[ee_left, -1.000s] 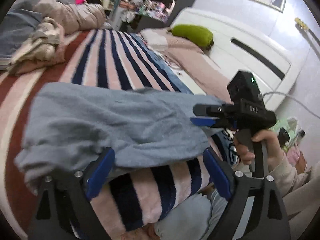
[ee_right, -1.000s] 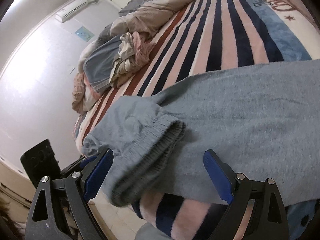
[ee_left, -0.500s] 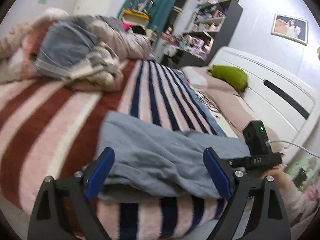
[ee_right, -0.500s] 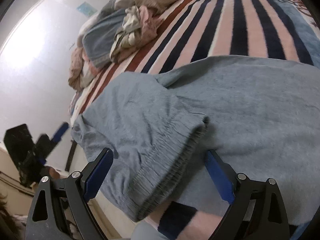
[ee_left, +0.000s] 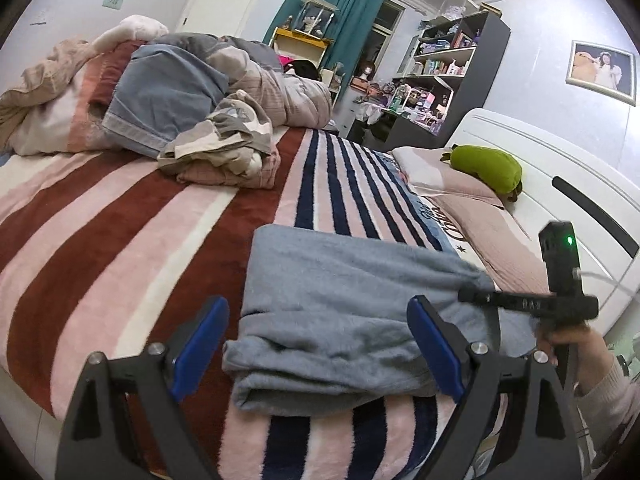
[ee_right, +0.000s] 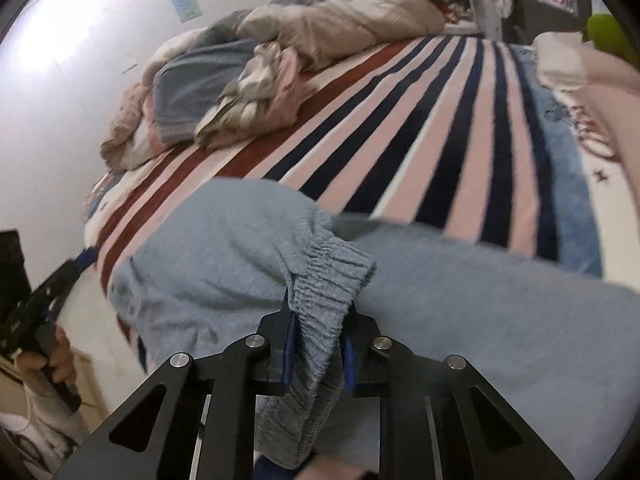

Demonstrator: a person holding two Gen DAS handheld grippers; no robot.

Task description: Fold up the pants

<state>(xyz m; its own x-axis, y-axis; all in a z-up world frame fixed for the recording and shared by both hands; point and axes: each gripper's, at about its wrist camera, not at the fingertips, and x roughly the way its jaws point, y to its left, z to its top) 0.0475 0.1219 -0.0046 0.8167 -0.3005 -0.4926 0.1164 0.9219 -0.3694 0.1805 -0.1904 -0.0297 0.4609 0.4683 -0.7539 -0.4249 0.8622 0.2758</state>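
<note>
The grey-blue fleece pants (ee_left: 344, 312) lie in folded layers near the front edge of the striped bed. My left gripper (ee_left: 320, 348) is open and empty, with the pants' near fold between and just beyond its blue pads. My right gripper (ee_right: 318, 340) is shut on the pants' gathered elastic cuff (ee_right: 332, 276), with a pant leg (ee_right: 500, 320) spreading to the right. The right gripper also shows in the left wrist view (ee_left: 520, 302) at the pants' right end.
A striped blanket (ee_left: 132, 232) covers the bed. A heap of clothes and bedding (ee_left: 180, 104) lies at the far side. A pillow with a green plush (ee_left: 488, 168) sits by the white headboard (ee_left: 580, 208). Shelves (ee_left: 440, 80) stand behind.
My right gripper has closed on the elastic cuff; it was open half a second ago. The left gripper has drawn back and tilted up, and stays open.
</note>
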